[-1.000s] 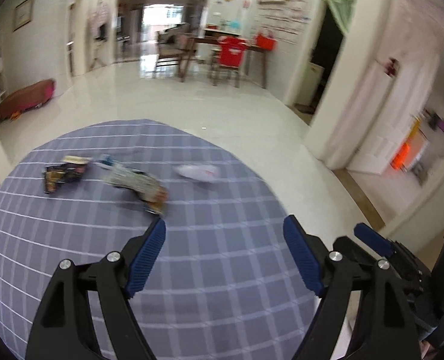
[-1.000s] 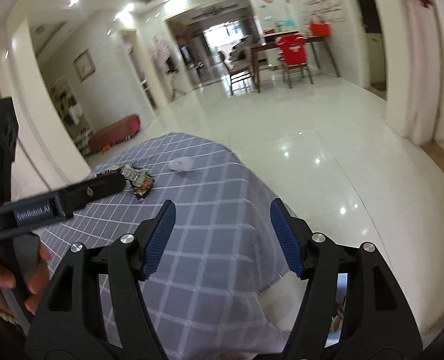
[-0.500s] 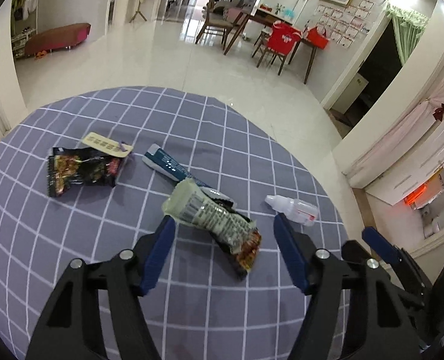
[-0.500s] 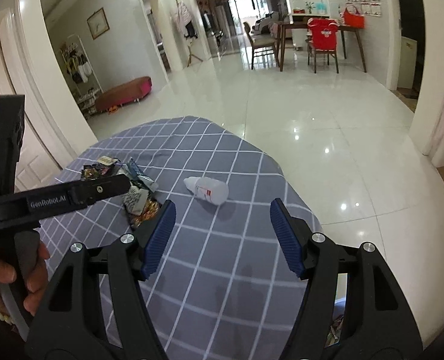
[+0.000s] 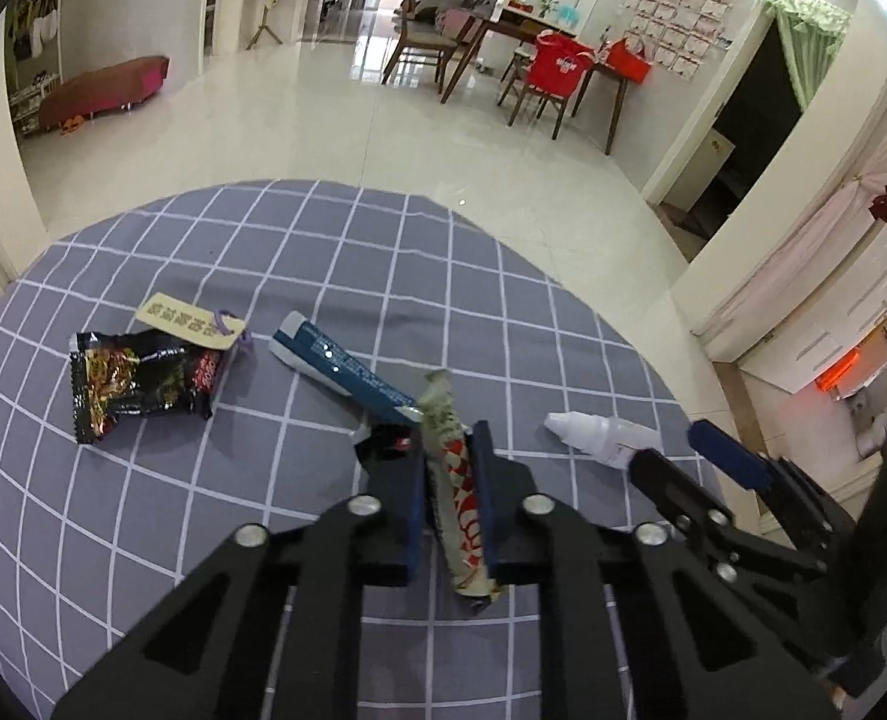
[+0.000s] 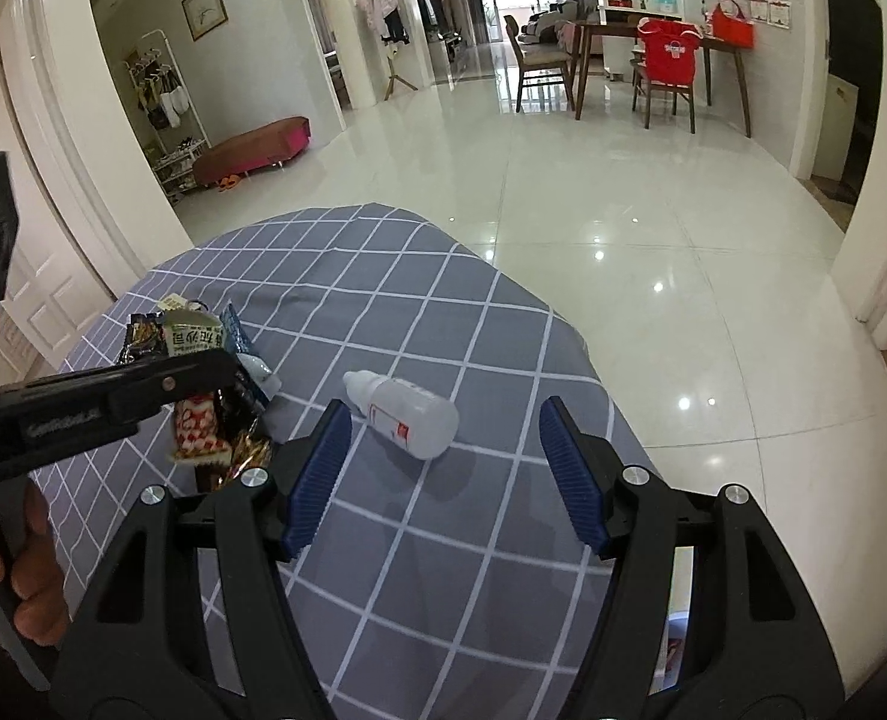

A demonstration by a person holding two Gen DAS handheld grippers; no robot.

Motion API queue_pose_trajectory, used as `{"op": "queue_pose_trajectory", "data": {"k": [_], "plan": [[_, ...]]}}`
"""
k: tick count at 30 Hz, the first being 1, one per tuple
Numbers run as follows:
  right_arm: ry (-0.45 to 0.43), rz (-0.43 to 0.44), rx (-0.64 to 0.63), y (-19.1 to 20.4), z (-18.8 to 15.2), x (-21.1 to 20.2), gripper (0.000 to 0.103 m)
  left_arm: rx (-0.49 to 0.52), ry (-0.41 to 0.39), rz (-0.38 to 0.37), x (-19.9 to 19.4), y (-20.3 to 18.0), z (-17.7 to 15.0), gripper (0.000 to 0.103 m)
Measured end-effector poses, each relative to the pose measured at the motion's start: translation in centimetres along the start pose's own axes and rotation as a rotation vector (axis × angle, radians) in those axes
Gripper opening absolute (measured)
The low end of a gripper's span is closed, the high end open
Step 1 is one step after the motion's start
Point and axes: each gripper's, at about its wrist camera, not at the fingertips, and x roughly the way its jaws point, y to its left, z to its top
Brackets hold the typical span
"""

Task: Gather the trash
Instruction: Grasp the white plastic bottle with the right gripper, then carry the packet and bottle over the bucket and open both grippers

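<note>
My left gripper (image 5: 448, 480) is shut on a crumpled green-and-red snack wrapper (image 5: 452, 480), pinched between its blue pads; the wrapper also shows in the right wrist view (image 6: 194, 420). A blue tube (image 5: 341, 366), a black snack packet (image 5: 137, 381) and a beige tag (image 5: 188, 321) lie on the grey checked tablecloth (image 5: 143, 540). A small white dropper bottle (image 6: 407, 414) lies on its side just ahead of my right gripper (image 6: 443, 468), which is open and empty. The bottle also shows in the left wrist view (image 5: 599, 435).
The round table's far edge (image 6: 503, 276) drops to a glossy tiled floor. A dining table with chairs (image 6: 653, 66) and a low red bench (image 6: 251, 150) stand far off. A hand (image 6: 11, 576) holds the left gripper's handle.
My left gripper moved down onto the table and closed on the snack wrapper. My right gripper moved closer to the white bottle and stayed open.
</note>
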Motion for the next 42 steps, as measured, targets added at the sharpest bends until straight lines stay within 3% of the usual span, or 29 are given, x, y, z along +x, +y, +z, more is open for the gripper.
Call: {"op": "queue_pose_trajectory", "data": {"k": [4, 7, 14, 23, 33, 42], "plan": [[0.036, 0.008, -0.033, 0.6, 0.1, 1.0, 0.055, 0.015, -0.017, -0.020, -0.8, -0.3, -0.1, 0.010], [0.067, 0.002, -0.060, 1.3, -0.3, 1.6, 0.036, 0.022, -0.028, -0.034, -1.4, -0.7, -0.1, 0.010], [0.036, -0.007, -0.091, 2.3, -1.1, 0.4, 0.035, 0.032, -0.039, -0.061, -3.2, -1.1, -0.8, 0.009], [-0.086, 0.063, -0.007, 1.0, -4.0, -8.0, 0.035, 0.068, -0.069, -0.107, -7.2, -3.6, -3.9, 0.009], [-0.209, 0.019, 0.192, -6.2, -12.2, -18.4, 0.035, 0.219, -0.070, -0.208, -10.2, -13.0, -9.2, 0.009], [-0.260, -0.105, 0.382, -14.6, -20.5, -24.1, 0.035, 0.404, 0.015, -0.287, -7.2, -24.3, -16.6, 0.009]]}}
